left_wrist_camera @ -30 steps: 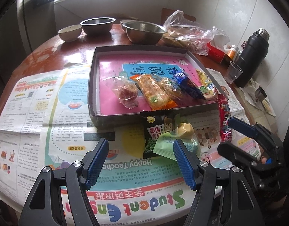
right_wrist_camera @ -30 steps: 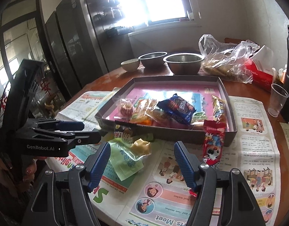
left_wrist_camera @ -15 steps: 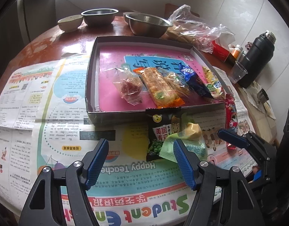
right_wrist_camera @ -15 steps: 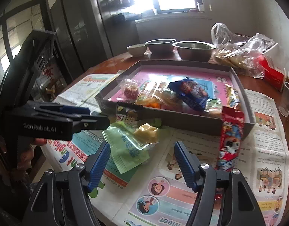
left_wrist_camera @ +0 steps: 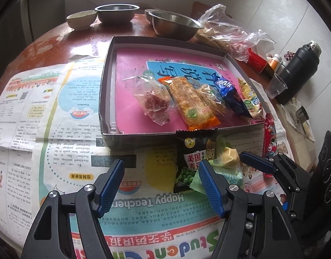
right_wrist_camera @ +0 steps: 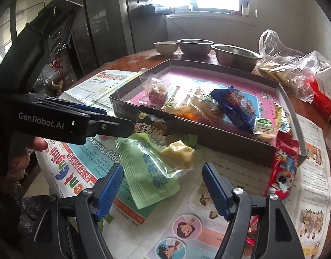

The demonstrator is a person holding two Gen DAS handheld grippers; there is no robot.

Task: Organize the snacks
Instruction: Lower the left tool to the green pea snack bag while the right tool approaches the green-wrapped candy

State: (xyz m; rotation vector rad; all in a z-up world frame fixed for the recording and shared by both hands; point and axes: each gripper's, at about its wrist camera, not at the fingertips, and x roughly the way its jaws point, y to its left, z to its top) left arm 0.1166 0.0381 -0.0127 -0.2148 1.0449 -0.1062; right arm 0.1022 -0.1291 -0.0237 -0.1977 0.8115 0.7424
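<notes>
Newspaper (left_wrist_camera: 57, 112) covered my table; from my left tongs (left_wrist_camera: 161, 185), gaping and empty, the black pea packet (left_wrist_camera: 191, 155) leaned against the box (left_wrist_camera: 107, 90). My right tongs (right_wrist_camera: 163, 190), just widened, straddled the green packet (right_wrist_camera: 148, 172) before that box without pinching: light, crinkly, slippery, best nipped at its sealed edge.

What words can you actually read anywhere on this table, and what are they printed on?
"GenRobot.AI": side of the left gripper.
"Happy Teachers": newspaper, upside down.
"Student En…": the newspaper's big masthead at its near edge, cut off.
"美国青豆": black pea snack packet.
"Meet": the newspaper too, at the bottom of the right wrist view.
Large Chinese characters on the tray's blue and pink liner, other wrappers and the newspaper's small print: too blurred.
</notes>
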